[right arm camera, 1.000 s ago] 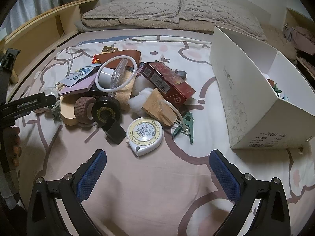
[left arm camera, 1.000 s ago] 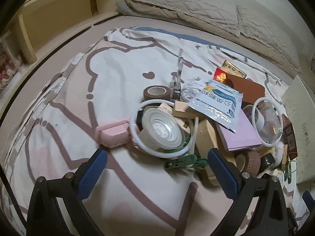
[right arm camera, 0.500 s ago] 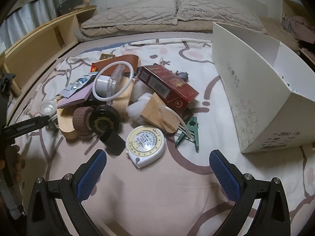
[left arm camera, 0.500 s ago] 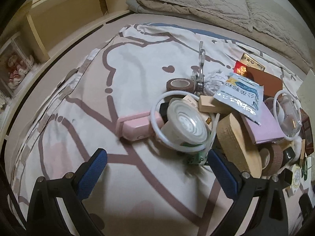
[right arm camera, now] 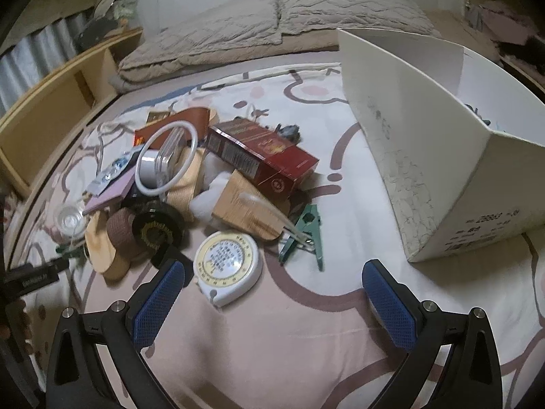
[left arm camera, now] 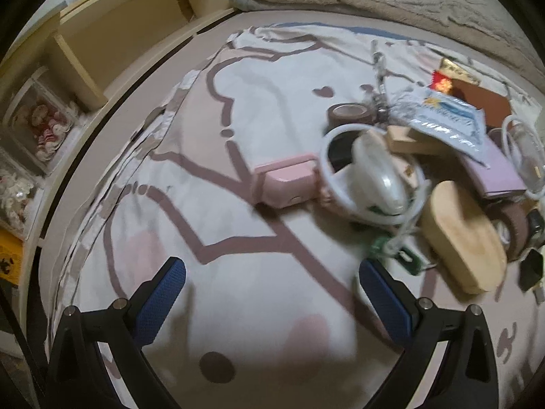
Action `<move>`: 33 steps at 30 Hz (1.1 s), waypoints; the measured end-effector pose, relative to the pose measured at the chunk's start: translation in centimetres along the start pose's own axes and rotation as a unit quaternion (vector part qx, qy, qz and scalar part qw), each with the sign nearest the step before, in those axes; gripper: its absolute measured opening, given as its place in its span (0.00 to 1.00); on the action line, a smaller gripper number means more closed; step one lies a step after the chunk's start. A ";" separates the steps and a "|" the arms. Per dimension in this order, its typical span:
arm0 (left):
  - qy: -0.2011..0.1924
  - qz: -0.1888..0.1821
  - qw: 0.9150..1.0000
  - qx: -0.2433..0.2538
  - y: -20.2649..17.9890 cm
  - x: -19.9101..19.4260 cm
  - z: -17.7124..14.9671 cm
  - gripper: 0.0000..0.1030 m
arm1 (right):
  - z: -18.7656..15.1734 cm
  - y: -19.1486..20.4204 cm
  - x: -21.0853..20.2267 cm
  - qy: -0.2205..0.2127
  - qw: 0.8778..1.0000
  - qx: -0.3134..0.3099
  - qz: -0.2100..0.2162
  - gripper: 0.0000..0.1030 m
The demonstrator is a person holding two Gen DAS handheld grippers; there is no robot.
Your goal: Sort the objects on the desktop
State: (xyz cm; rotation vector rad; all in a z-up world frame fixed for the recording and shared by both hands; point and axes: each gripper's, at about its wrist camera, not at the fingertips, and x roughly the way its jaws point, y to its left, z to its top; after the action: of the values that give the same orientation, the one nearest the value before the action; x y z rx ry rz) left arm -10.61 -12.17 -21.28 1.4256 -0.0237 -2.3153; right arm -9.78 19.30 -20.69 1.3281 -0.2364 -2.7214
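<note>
- Covering the whole scene: a bed sheet [right arm camera: 306, 323] printed with brown cartoon outlines; every item lies on it.
- White cardboard box [right arm camera: 425, 156] stands open-topped at the right of the right wrist view, well apart from the pile.
- Pile of desktop objects [right arm camera: 218, 184] sits left of the box, things heaped and overlapping.
- Red carton [right arm camera: 269, 156] lies tilted at the pile's far right side, resting on other items.
- Wooden oval piece [left arm camera: 466, 235] leans at the pile's near edge in the left wrist view; image blurred there.
- Pink case [left arm camera: 289, 180] lies flat at the pile's left edge, touching a white ring [left arm camera: 371, 177] that circles a white cup-like item.
- White tape measure [right arm camera: 227, 267] lies nearest the right gripper, just beyond its left finger.
- Green clip [right arm camera: 306, 235] lies just right of the tape measure, with white plastic strips across it.
- Brown tape roll [left arm camera: 351, 114] sits at the far side of the pile, beyond the white ring.
- Left gripper [left arm camera: 272, 303]: jaws spread wide, nothing between them, over bare sheet near the pink case.
- Right gripper [right arm camera: 272, 303]: jaws spread wide, empty, with the tape measure just ahead of them.
</note>
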 end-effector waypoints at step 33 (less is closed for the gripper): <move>0.005 -0.087 0.995 -0.053 -0.1 0.4 1.0 1.00 | 1.0 0.2 3.9 0.039 0.993 0.087 0.074 0.42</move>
State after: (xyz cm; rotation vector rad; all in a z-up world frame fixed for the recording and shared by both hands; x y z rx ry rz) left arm -11.62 -12.39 -21.17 1.4374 0.2312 -2.4076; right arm -12.90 18.53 -23.06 1.3957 -0.5537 -2.5687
